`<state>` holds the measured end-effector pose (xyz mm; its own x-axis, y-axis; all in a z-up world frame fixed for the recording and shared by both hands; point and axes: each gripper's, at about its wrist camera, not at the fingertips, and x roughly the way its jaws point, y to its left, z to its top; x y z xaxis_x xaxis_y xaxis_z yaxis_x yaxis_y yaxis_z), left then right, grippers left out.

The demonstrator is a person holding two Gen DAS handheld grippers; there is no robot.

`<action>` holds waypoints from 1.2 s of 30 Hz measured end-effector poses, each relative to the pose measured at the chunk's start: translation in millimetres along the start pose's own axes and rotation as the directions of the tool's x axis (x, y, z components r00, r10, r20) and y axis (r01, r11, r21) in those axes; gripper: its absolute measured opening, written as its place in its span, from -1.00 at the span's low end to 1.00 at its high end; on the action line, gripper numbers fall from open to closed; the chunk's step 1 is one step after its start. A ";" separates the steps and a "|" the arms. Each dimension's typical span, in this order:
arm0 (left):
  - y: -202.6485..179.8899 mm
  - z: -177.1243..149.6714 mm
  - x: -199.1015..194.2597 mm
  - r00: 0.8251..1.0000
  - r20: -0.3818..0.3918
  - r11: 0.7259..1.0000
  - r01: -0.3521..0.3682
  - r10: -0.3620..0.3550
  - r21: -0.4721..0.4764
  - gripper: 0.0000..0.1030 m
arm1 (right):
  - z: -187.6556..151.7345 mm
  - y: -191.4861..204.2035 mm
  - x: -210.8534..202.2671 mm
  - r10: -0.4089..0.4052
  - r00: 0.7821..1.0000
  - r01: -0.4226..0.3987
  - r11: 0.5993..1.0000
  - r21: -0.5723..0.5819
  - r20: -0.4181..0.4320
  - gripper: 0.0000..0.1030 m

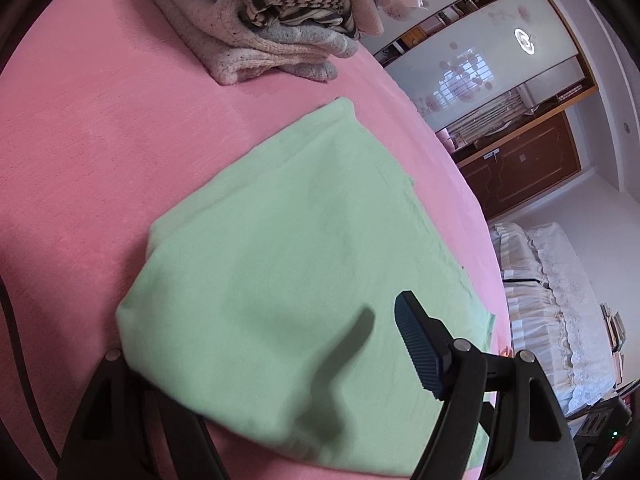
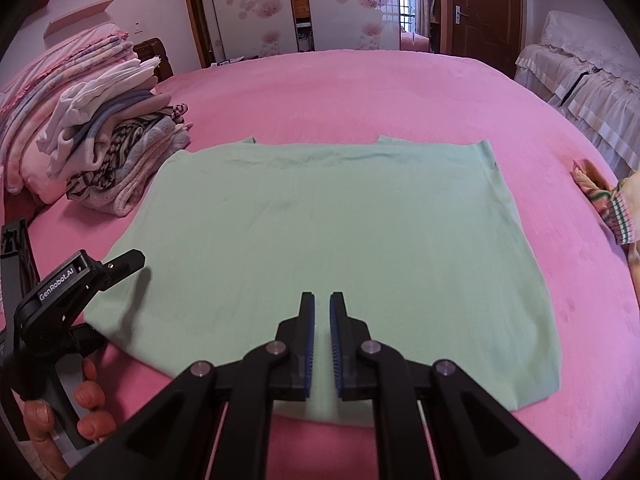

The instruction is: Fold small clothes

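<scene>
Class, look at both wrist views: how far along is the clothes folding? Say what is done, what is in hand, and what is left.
Done: a pile of folded clothes sits at the bed's left. In hand: the green garment lies spread flat, not folded over; the left gripper is open at its left edge, the right gripper shut above its near hem, neither gripping. Left: folding it, then seemingly the striped item at the right.

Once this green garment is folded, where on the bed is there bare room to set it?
Free: the pink bedspread beyond the light green garment, toward the far edge. Crowded: the stack of folded clothes on the left; a striped knit piece on the right edge.
</scene>
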<state>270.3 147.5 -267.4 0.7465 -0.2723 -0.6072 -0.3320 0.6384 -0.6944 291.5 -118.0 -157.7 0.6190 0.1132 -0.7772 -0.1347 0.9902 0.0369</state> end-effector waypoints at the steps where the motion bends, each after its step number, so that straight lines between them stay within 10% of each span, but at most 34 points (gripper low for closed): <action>1: -0.1 1.7 0.4 1.000 0.009 1.000 0.004 -0.004 -0.009 0.43 | 1.8 -0.2 2.7 -0.001 1.000 0.001 1.000 0.003 -0.001 -0.86; 15: -5.0 18.2 8.7 0.996 0.061 0.998 -0.059 0.057 0.023 -0.63 | 36.7 10.2 42.3 0.058 0.998 -0.057 0.998 0.028 -0.016 -0.86; 25: -60.9 20.5 -4.4 0.982 0.154 0.966 -0.138 0.106 0.217 -0.69 | 43.0 24.1 81.5 0.078 0.989 -0.080 0.997 -0.005 -0.128 -0.86; 36: -121.5 15.1 1.0 0.979 0.173 0.921 -0.167 0.111 0.351 -0.78 | 39.6 -31.1 38.8 0.147 0.987 -0.139 0.983 0.117 -0.062 -0.86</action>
<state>320.1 80.5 -177.9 0.7937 -0.0708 -0.6041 -0.2279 0.8862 -0.4033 350.4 -141.2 -164.1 0.5435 0.2521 -0.8007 -0.1277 0.9676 0.2180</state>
